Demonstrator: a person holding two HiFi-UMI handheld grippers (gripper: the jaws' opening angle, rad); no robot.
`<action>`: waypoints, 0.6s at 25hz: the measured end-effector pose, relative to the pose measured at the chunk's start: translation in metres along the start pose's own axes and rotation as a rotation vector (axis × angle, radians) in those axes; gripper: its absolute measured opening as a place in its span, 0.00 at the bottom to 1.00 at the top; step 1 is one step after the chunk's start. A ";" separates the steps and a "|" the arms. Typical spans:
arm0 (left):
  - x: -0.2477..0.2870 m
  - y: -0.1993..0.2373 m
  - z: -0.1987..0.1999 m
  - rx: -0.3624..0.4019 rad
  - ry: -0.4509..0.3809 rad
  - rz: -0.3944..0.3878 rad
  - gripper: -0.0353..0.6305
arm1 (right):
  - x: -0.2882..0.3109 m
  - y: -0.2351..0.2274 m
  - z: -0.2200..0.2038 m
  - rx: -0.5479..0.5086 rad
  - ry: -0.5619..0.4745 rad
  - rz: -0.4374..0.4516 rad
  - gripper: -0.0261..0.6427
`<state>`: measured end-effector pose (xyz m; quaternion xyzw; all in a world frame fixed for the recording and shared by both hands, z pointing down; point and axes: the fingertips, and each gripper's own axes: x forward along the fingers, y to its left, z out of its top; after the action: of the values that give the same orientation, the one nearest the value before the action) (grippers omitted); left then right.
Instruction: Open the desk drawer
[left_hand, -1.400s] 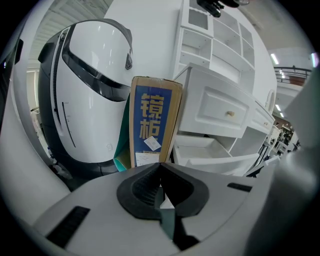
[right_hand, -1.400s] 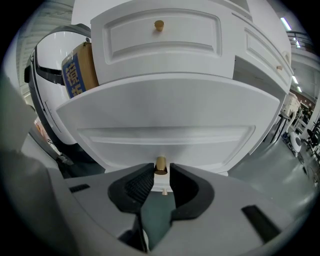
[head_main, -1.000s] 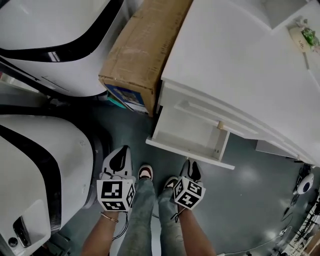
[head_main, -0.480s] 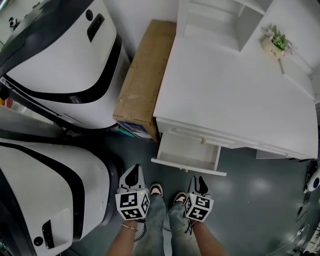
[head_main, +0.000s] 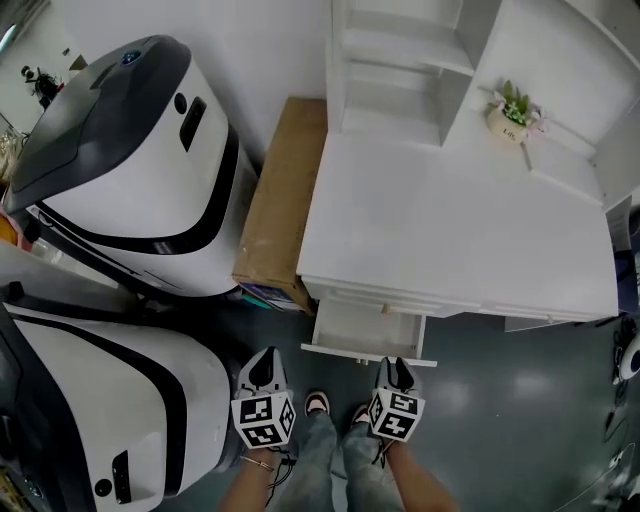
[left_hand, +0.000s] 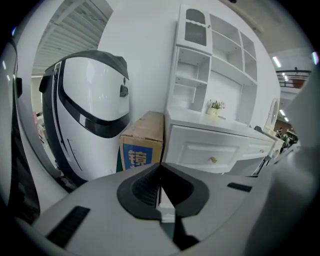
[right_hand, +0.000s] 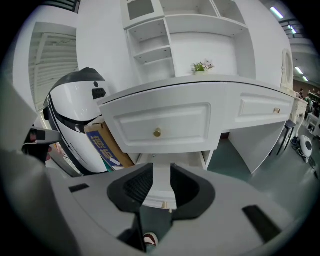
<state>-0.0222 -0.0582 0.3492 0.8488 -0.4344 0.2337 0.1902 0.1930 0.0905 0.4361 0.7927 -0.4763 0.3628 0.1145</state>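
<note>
**A:** Where is the drawer?

**B:** The drawer (head_main: 365, 335) stands pulled out from under the desk (head_main: 450, 240). It lies ahead of and below the right gripper (right_hand: 161, 172), and its white inside shows through the gap between that gripper's jaws. From the left gripper (left_hand: 159, 170), the desk is ahead and off to the right.

**A:** And the jaws?

**B:** The right ones are apart with nothing gripped. The left ones are together and empty, with only a sliver of light between the pads.

**A:** So what's left to do?

**B:** Little, I'd judge, since the drawer looks open enough. Neither gripper touches its front edge, and the job now is to keep them clear of it so nothing nudges it back in. Leave the brass knob (right_hand: 157, 132) on the closed panel above the right jaws alone. Mind the cardboard box (left_hand: 144, 142) too, ahead and a little left of the left jaws.
</note>
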 end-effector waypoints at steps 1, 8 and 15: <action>0.000 -0.001 0.004 0.005 0.000 -0.002 0.08 | 0.002 0.001 0.005 0.001 -0.004 0.002 0.22; 0.012 -0.003 0.029 0.030 -0.001 -0.013 0.08 | 0.024 0.011 0.035 0.002 -0.020 0.013 0.22; 0.033 0.004 0.046 0.036 0.002 -0.013 0.08 | 0.046 0.014 0.050 0.015 -0.010 0.000 0.23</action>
<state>0.0023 -0.1056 0.3304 0.8547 -0.4245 0.2409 0.1769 0.2181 0.0259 0.4299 0.7953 -0.4743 0.3623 0.1061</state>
